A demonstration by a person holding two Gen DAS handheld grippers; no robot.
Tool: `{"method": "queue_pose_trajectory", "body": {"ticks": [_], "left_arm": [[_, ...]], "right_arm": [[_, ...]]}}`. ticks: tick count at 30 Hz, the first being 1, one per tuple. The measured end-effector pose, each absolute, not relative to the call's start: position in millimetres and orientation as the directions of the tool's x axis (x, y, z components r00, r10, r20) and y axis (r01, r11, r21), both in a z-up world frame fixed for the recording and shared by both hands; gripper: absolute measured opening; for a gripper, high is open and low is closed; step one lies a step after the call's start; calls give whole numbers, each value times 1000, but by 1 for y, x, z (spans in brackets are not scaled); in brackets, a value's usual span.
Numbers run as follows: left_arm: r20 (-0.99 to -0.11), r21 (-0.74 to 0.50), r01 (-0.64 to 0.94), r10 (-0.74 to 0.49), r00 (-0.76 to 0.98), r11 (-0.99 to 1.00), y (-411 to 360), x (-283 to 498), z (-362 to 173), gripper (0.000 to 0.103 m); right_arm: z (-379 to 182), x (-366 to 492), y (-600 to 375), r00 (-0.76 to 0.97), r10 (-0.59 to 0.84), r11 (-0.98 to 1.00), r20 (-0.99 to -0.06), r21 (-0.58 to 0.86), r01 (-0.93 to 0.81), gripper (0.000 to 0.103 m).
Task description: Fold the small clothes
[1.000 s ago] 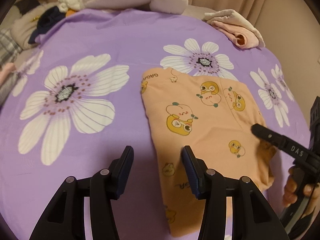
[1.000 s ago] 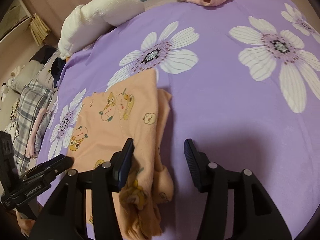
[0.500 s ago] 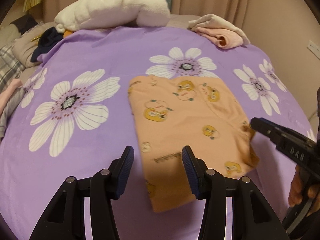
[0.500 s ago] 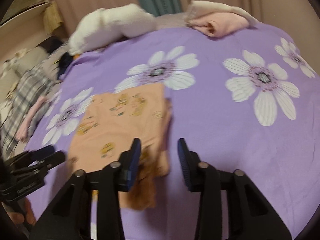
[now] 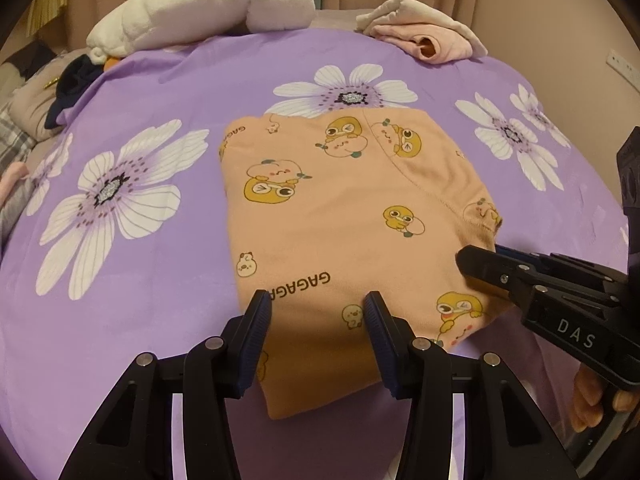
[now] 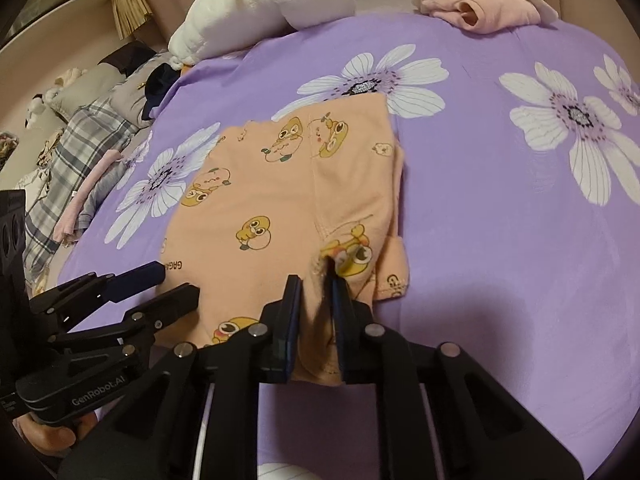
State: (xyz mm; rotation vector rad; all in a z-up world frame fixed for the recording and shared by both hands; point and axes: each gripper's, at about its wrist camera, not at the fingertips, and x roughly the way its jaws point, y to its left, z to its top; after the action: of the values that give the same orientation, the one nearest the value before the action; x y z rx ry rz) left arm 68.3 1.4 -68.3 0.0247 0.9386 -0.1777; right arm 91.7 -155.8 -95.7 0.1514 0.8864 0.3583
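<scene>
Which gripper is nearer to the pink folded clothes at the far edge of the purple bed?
Neither clearly; both are far from the pink folded clothes. Right gripper is closing on the orange garment; left gripper hangs open over it.

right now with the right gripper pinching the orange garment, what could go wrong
1. The right gripper is closing on a bunched edge of the orange garment, with cloth between the pads. It may catch only some layers, so a lift could undo the fold.
2. The left gripper hangs open over the near edge, gripping nothing. Pulling from one side may drag the garment askew across the purple sheet.
</scene>
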Motion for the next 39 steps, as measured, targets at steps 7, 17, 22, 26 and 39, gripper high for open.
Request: {"method": "queue_pose_trajectory", "body": {"ticks": [7,17,22,26,39], "left_arm": [[-788,-56,154,-138,600,986,0,53,-53,49],[-772,-50,135,-124,624,990,-2,26,-25,62],[-744,-35,127,-111,659,991,-3,9,-7,77],[-744,-25,102,-87,662,994,-2,0,2,86],[-748,-43,-5,-29,663,999,19,-19,24,101]], "right_arm": [[-76,70,-157,619,349,937,-704,245,-250,21],[-48,34,-169,678,295,956,-673,203,-214,56],[-35,16,-173,704,267,964,-658,176,-202,77],[-24,2,-173,721,255,967,-644,152,-206,91],[3,-20,-164,753,225,972,-619,83,-222,103]]}}
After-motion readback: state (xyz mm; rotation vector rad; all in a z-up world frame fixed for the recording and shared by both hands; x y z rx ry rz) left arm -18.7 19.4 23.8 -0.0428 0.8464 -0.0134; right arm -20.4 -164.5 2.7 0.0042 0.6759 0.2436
